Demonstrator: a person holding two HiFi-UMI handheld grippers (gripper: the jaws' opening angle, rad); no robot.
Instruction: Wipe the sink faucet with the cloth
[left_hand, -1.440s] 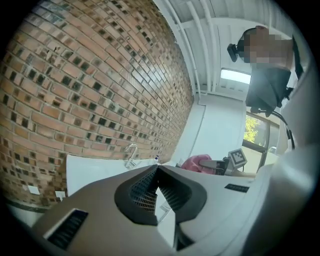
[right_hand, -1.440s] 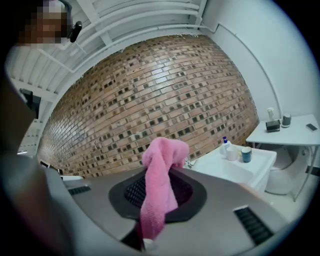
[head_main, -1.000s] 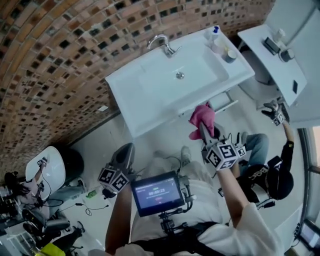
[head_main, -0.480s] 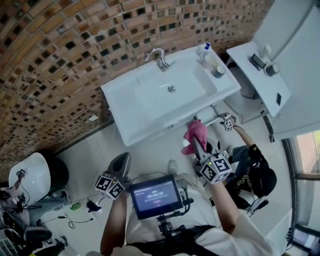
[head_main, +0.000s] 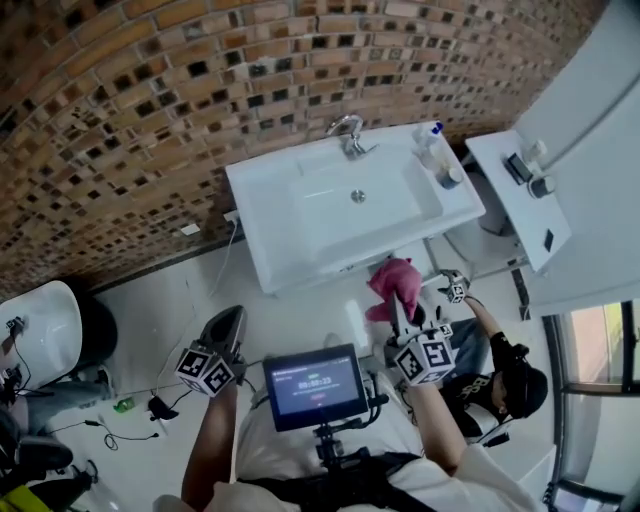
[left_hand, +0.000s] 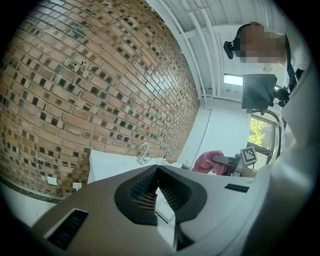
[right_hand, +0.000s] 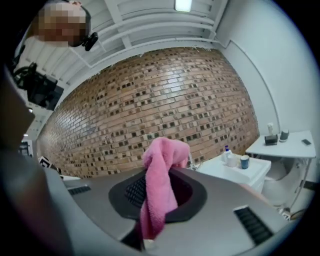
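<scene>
Left gripper (head_main: 230, 322) (left_hand: 157, 169): my fingers are clenched on each other, with nothing between them. It hangs on the near side of the white rectangular ceramic sink (head_main: 262, 215), off to the left of the basin. It is the farther of my two grippers from the work.

Curved chrome faucet (head_main: 349, 135) (left_hand: 143, 152): it stands upright at the far rim of the sink against the brick wall, its spout arching back toward me. From my right fingers it lies ahead and slightly left, well apart, with the whole basin between.

Right gripper (head_main: 398, 302) (right_hand: 159, 182): my fingers are grasping the pink terry cloth (head_main: 390, 280) (right_hand: 161, 165), which bunches above the tips and trails down between them. Judgement: the coming move is a forward reach over the basin, cloth leading. Contact with the faucet is not yet made.
</scene>
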